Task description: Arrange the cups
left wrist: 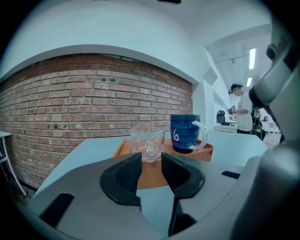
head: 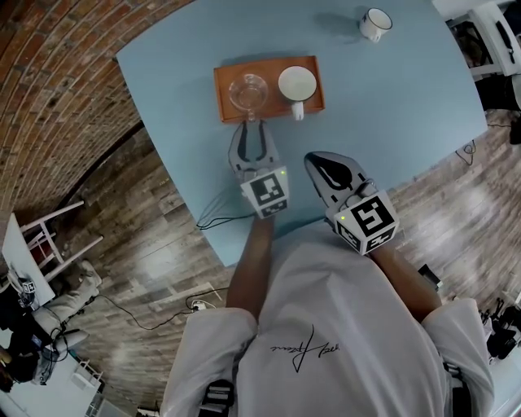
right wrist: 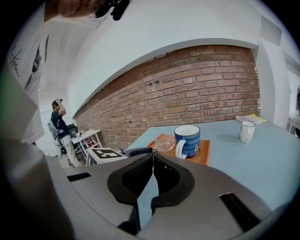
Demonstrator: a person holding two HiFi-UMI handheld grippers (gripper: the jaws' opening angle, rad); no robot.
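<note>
An orange tray (head: 221, 98) sits on the blue tabletop (head: 391, 106) toward its far left corner, long side running parallel to the far edge. On the tray a clear glass cup (head: 248, 91) stands at the left and a blue mug (head: 297, 84) (white inside, with a pale curl on its side) stands at the right. The two are just beside each other, and both handles face the near edge. A white mug (head: 374, 24) stands apart from the tray at the tabletop's far right corner. The left gripper (head: 252, 126) reaches up to the tray's near rim with its jaws spread wide. In the left gripper view the glass cup's handle (left wrist: 150, 152) lines up with the gap just beyond the tips, and neither pad presses on it. The right gripper (head: 316, 160) hangs over the tabletop closer to the near edge, well short of the tray. Its jaws are closed tip to tip with nothing between them. A brick wall (left wrist: 93, 103) runs behind the table.
</note>
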